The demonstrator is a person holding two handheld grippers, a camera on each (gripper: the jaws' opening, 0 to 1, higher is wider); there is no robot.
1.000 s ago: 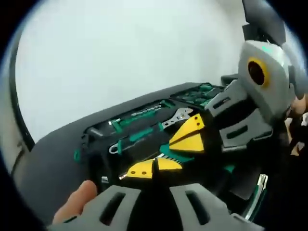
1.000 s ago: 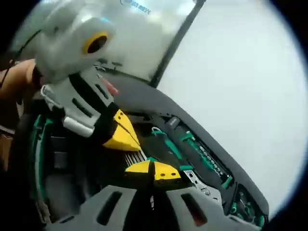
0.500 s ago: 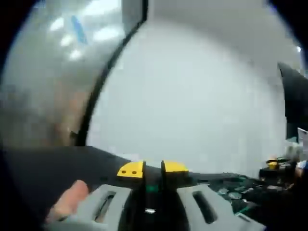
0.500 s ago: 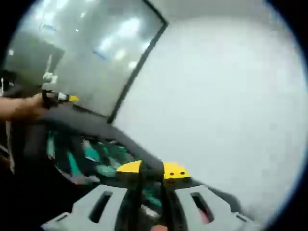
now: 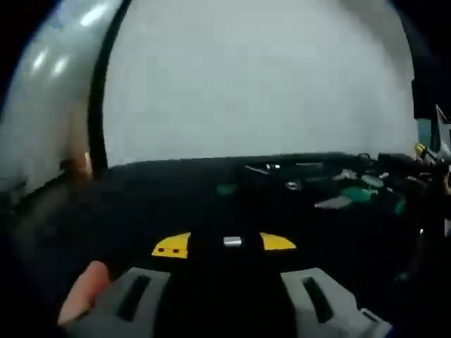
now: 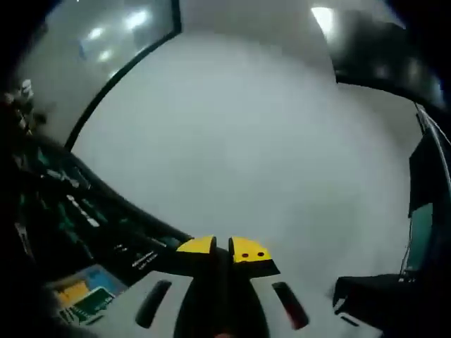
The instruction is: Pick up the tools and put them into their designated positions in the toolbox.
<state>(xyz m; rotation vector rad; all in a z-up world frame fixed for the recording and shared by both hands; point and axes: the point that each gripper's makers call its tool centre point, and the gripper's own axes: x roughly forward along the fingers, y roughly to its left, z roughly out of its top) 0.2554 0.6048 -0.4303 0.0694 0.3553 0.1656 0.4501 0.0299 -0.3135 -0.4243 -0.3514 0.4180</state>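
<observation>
Both grippers over the open toolbox, pictures dark and blurred.

Left gripper (image 5: 224, 243): we see its yellow tips set well apart, with a small silvery piece (image 5: 232, 241) between them; we cannot tell whether it is held. A fingertip (image 5: 83, 299) shows at lower left. The toolbox (image 5: 176, 190) lies just ahead on the white worktop (image 5: 261, 84), green-handled tools (image 5: 359, 189) in its far right part. Right gripper (image 6: 224, 248): tips nearly touching, nothing visible between them; toolbox edge (image 6: 134, 243) to its left.

One toolbox (image 5: 176, 190), its green-handled tools (image 5: 366, 193) too blurred to count, and one blue-and-yellow card (image 6: 81, 292) beside it.
</observation>
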